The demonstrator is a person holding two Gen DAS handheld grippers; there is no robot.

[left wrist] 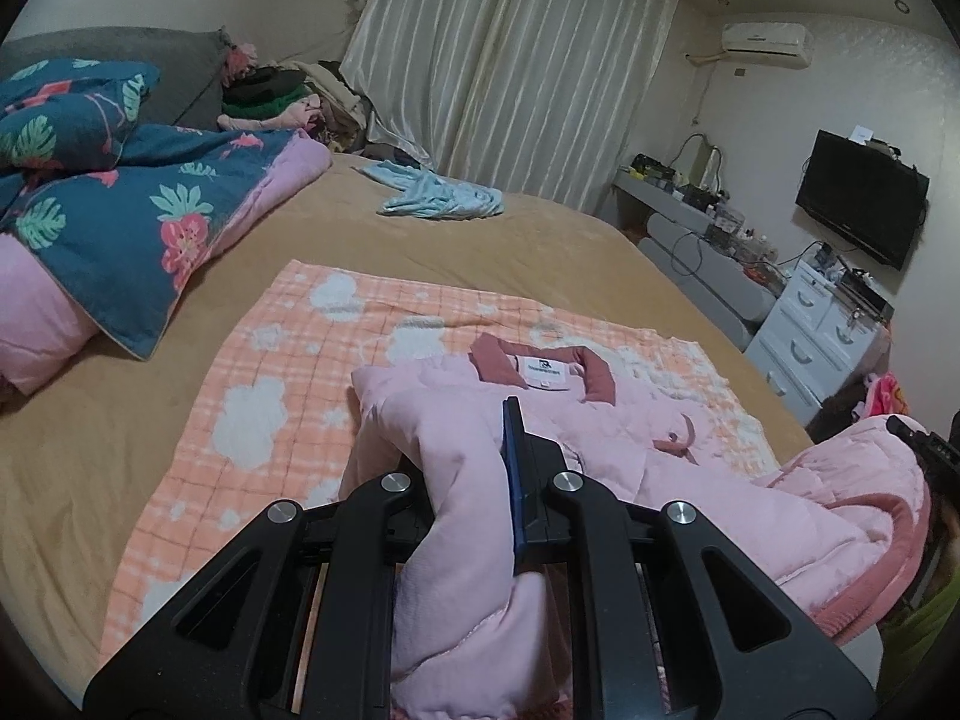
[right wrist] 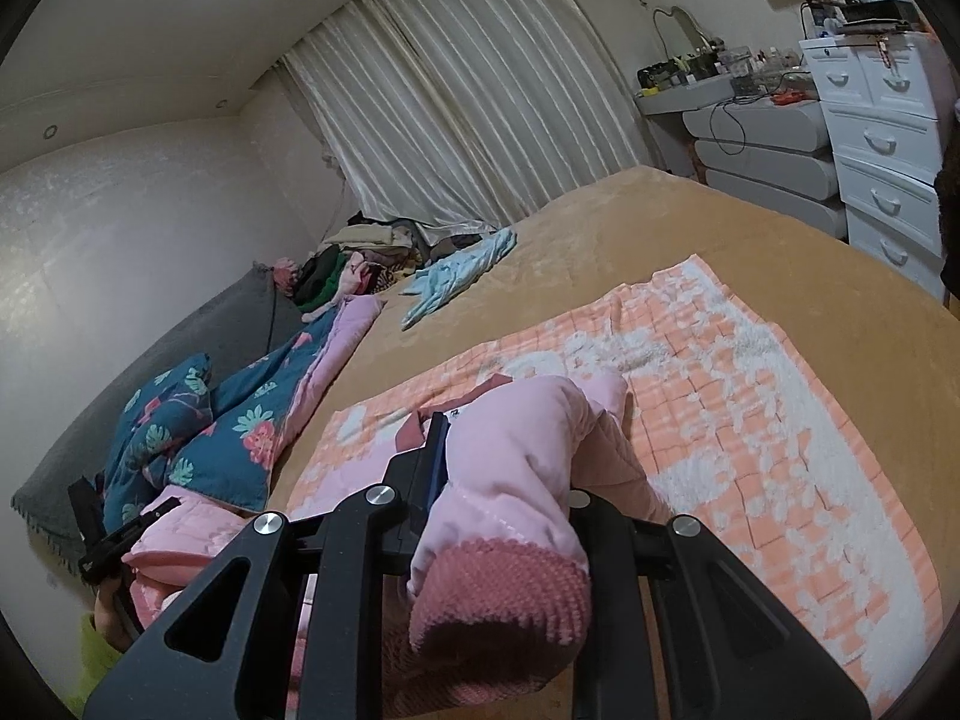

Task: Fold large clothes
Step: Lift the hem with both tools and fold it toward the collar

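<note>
The pink jacket point(left wrist: 600, 456) is spread collar-up on the orange checked blanket point(left wrist: 252, 372), ahead of both sets of jaws. Its near edge is clamped in the left gripper point(left wrist: 480, 480), and a cuffed sleeve end is pinched in the right gripper point(right wrist: 510, 480). A fold appears only begun; no finished fold is seen. The tan bed point(left wrist: 540, 240) lies beyond.
</note>
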